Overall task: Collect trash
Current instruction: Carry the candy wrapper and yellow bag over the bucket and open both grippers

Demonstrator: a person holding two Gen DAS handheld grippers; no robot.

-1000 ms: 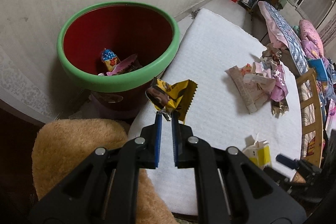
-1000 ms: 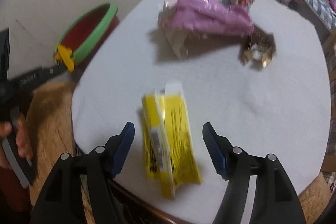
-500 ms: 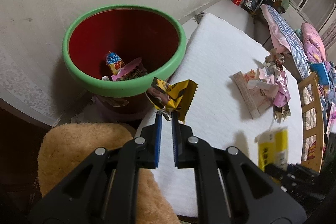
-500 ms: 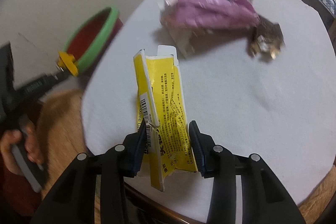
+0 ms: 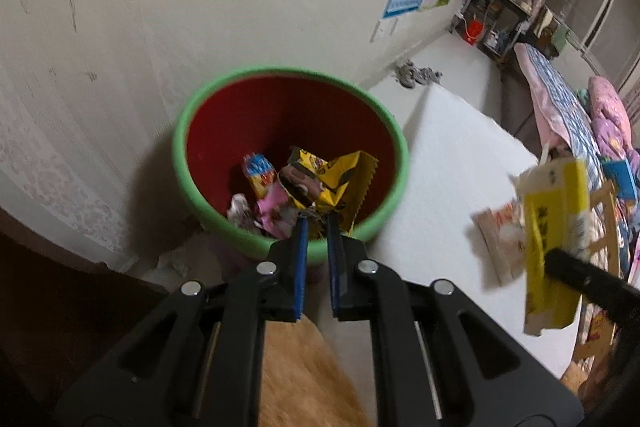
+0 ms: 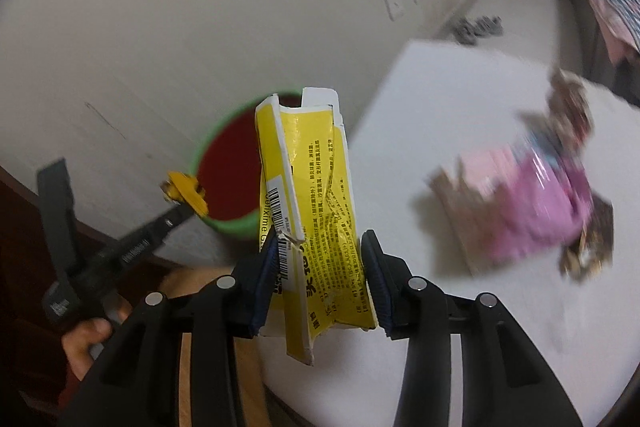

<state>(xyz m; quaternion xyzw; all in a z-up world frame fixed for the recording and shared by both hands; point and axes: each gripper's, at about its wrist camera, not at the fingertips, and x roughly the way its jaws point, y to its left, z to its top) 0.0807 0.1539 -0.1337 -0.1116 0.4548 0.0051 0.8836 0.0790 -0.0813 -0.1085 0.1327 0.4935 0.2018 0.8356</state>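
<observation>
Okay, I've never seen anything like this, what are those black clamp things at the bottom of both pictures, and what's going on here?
Those are two hand-held grippers, not a robot: a person squeezes one in each hand. Each carries a fisheye camera that looks along its two fingers, so each picture is that gripper's own view.

In the left-hand view, the left gripper pinches a yellow snack wrapper over a red bin with a green rim, which already has a few wrappers inside.

In the right-hand view, the right gripper clamps a flattened yellow carton, lifted above the white table. At the left edge you can see the other gripper, with the person's hand around it.

On the table lies a pile of wrappers, pink and brown, blurred by motion.
</observation>
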